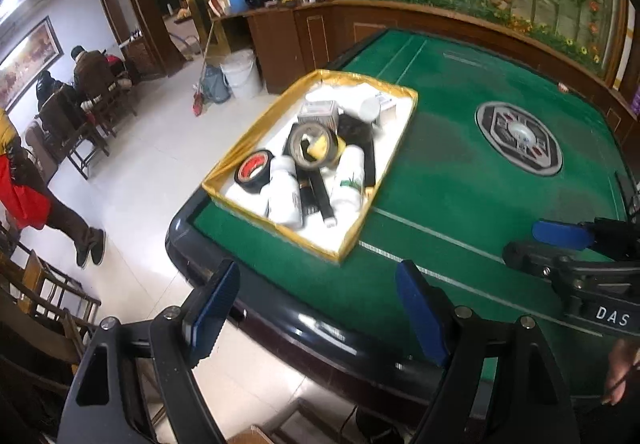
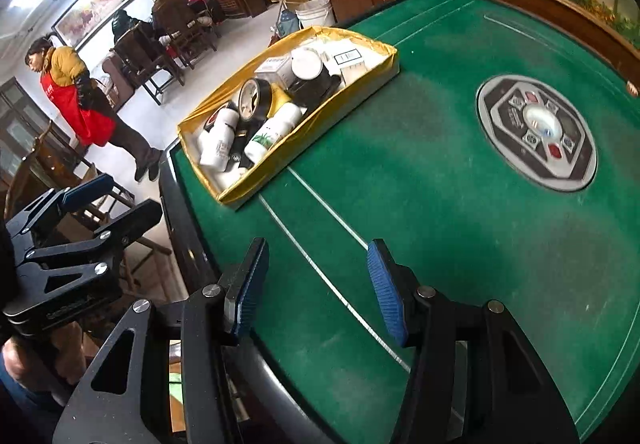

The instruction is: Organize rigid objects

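A gold-edged tray [image 1: 224,174] [image 2: 280,156] with a white lining stands on the green mahjong table near its left edge. It holds white bottles [image 1: 285,196] [image 2: 218,144], rolls of black tape [image 1: 255,171] [image 2: 254,96], a black stick [image 1: 318,200], small boxes [image 1: 318,110] [image 2: 348,58] and a white-lidded jar [image 2: 307,64]. My left gripper [image 1: 316,308] is open and empty, above the table's near edge, short of the tray. My right gripper [image 2: 316,288] is open and empty over the green felt, near the front edge. The right gripper also shows at the right of the left wrist view [image 1: 560,240].
The table's round centre panel [image 1: 519,138] [image 2: 536,132] lies to the right of the tray. A wooden ledge with plants [image 1: 500,24] runs behind the table. A person in a red apron [image 2: 80,104] walks on the floor at left, near chairs [image 1: 80,132] and buckets [image 1: 242,72].
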The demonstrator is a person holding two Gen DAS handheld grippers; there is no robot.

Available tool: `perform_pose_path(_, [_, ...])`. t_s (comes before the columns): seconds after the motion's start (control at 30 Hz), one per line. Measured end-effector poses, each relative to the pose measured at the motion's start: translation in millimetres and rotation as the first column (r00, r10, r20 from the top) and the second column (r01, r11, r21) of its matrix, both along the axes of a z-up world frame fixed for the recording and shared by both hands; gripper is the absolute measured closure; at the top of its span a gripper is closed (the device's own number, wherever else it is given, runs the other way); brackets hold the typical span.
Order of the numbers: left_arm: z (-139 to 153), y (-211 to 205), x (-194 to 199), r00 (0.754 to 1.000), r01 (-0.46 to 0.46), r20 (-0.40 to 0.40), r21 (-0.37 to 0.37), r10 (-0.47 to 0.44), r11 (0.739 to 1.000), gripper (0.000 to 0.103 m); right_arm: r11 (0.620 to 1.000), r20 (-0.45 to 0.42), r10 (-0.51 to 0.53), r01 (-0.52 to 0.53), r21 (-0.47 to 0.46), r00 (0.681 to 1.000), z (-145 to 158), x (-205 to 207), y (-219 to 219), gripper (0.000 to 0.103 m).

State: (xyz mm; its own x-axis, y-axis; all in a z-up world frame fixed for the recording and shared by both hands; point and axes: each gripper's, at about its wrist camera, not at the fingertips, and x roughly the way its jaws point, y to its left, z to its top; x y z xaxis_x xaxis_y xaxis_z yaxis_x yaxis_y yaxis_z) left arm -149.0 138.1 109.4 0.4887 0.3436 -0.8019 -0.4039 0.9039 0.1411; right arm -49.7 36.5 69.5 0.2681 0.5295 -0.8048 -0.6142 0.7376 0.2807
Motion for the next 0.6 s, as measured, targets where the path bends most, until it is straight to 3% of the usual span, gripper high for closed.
perform_pose_path(0.17, [5, -4, 1, 0.999, 0.001, -0.049, 0.015, 0.0, 1.0, 0.022, 1.0, 0.04, 0.011, -0.011, 0.007, 0.999, 12, -5, 3, 0.05])
perform_pose_path(0.2, [7, -5, -1, 0.999, -0.004, -0.05, 0.028, 0.005, 1.0, 0.022, 1.0, 0.046, 0.009, -0.009, 0.005, 0.999, 14, -6, 3, 0.043])
perform_pose_path(0.47, [25, -4, -12, 1.0, 0.004, 0.012, 0.068, -0.004, 0.998, 0.022, 1.0, 0.104, 0.007, -0.007, -0.003, 0.995, 26, -14, 3, 0.04])
perform_pose_path(0.6, [24, 4, -15, 0.999, 0.012, 0.032, -0.002, -0.012, 1.0, 0.022, 1.0, 0.096, 0.017, -0.018, 0.0, 0.995, 28, -17, 6, 0.04])
